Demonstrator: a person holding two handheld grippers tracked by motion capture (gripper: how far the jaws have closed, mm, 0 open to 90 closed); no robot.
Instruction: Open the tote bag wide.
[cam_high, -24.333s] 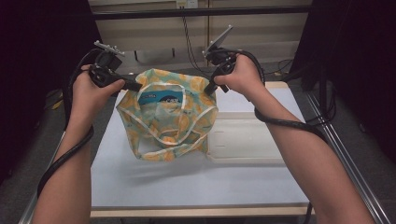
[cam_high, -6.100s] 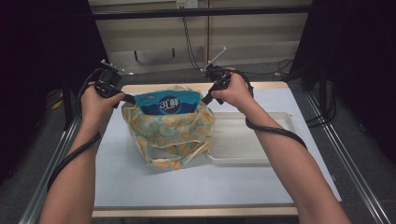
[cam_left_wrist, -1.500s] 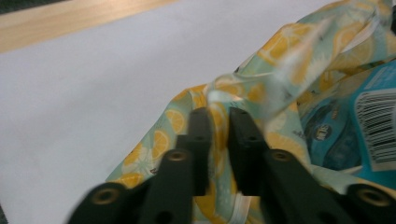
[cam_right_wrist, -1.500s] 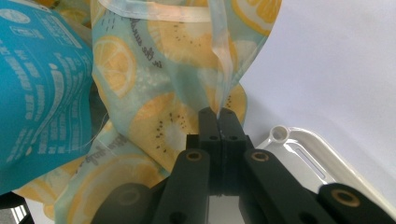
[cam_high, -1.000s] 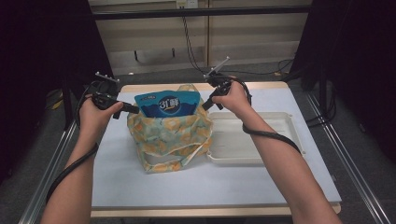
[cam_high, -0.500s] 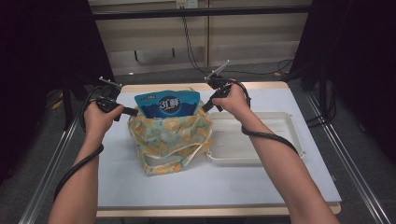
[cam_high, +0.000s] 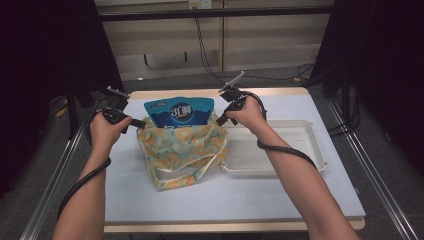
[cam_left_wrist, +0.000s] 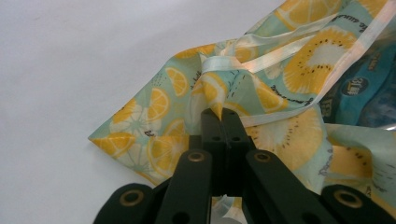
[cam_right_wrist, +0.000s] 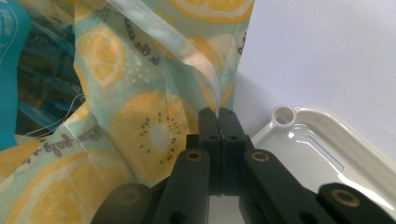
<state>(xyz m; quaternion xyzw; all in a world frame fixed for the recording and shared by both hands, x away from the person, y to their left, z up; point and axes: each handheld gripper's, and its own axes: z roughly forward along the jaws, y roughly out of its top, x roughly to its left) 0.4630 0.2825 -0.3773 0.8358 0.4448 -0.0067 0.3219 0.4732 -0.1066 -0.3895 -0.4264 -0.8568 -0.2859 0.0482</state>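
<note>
My left gripper (cam_left_wrist: 219, 113) had just closed its jaws and pinched the rim of the fruit-print fabric tote bag (cam_high: 182, 150) at the bag's left side. My right gripper (cam_right_wrist: 218, 112) pinched the opposite rim, jaws pressed together on the cloth. The bag stood near the middle of the bench (cam_high: 125, 200), toward its far edge, with a blue plastic pouch (cam_high: 179, 111) sticking upright out of the mouth. A white plastic tray (cam_high: 310, 145) lay just beside the bag, toward the bench's right edge.

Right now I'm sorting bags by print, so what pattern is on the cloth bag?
Pale green cloth bag with orange slices and kiwi slices; clearest in the left gripper view.
</note>
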